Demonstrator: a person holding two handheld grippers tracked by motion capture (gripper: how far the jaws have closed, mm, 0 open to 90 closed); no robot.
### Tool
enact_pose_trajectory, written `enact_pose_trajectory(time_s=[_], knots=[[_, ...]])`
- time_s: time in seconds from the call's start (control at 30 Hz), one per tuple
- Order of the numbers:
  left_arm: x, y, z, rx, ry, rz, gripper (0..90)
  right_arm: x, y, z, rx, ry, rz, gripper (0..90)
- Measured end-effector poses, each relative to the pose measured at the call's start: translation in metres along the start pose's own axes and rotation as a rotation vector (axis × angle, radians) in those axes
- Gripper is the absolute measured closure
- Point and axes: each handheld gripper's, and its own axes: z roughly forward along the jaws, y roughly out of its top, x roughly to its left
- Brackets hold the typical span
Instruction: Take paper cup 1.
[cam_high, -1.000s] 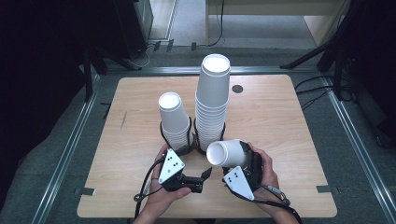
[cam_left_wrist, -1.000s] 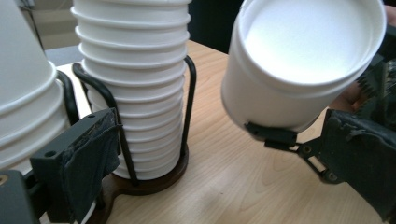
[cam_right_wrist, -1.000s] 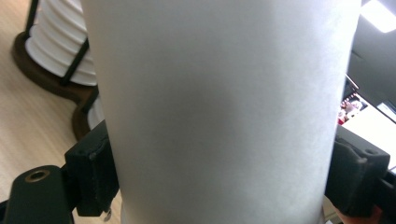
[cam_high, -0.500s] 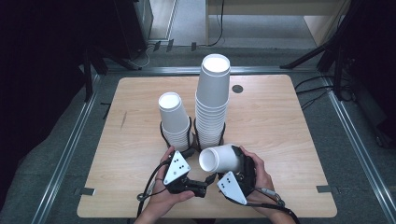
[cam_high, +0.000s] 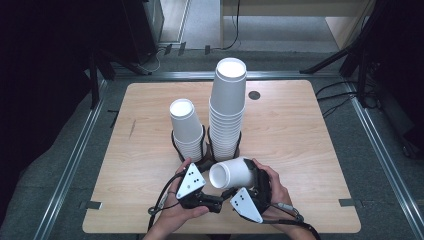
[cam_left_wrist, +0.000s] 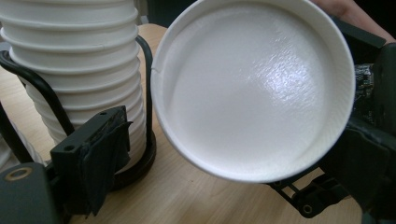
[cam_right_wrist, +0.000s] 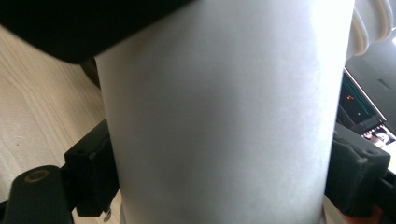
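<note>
White paper cup (cam_high: 233, 173) on its side near the desk's front edge, clamped across its wall in the right gripper (cam_high: 248, 186), open mouth facing the left gripper (cam_high: 200, 172) (jaws just been closing, nothing between them), cup stacks (cam_high: 226, 110) just behind.

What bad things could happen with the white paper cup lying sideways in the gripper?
1. The right gripper squeezes the white paper cup by its thin wall, so it might dent.
2. The left gripper has just been closing with that cup's open rim in front of it; it might bump the rim and twist the cup loose.
3. The tall stack of white paper cups in its black wire holder stands close; a nudge could tip it.
</note>
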Motion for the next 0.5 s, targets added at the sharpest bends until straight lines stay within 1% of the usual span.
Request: enact_pose_trajectory(time_s=[0.07, 0.13, 0.37, 0.4, 0.43, 0.47, 0.5], knots=[[-0.0004, 0.0004, 0.0000, -0.003, -0.006, 0.003, 6.1, 0.0010, 0.0003, -0.0008, -0.009, 0.007, -0.001, 13.3], [-0.0011, 0.0010, 0.0002, -0.002, -0.015, 0.007, 6.4, 0.0024, 0.0006, -0.0017, -0.021, 0.020, -0.016, 13.3], [-0.0020, 0.0014, 0.0002, -0.003, -0.028, 0.005, 6.7, 0.0051, 0.0028, -0.0033, -0.045, 0.030, -0.049, 13.3], [-0.0015, 0.0013, -0.0008, -0.008, -0.037, 0.003, 9.1, 0.0063, 0.0034, -0.0039, -0.041, 0.033, -0.052, 13.2], [-0.0015, 0.0013, -0.0008, -0.008, -0.037, 0.003, 11.8, 0.0063, 0.0034, -0.0039, -0.041, 0.033, -0.052, 13.2], [-0.0014, 0.0013, -0.0015, -0.014, -0.043, 0.002, 11.8, 0.0061, 0.0036, -0.0036, -0.044, 0.031, -0.058, 13.1], [-0.0014, 0.0013, -0.0017, -0.016, -0.044, 0.001, 13.6, 0.0060, 0.0038, -0.0033, -0.044, 0.030, -0.059, 12.9]])
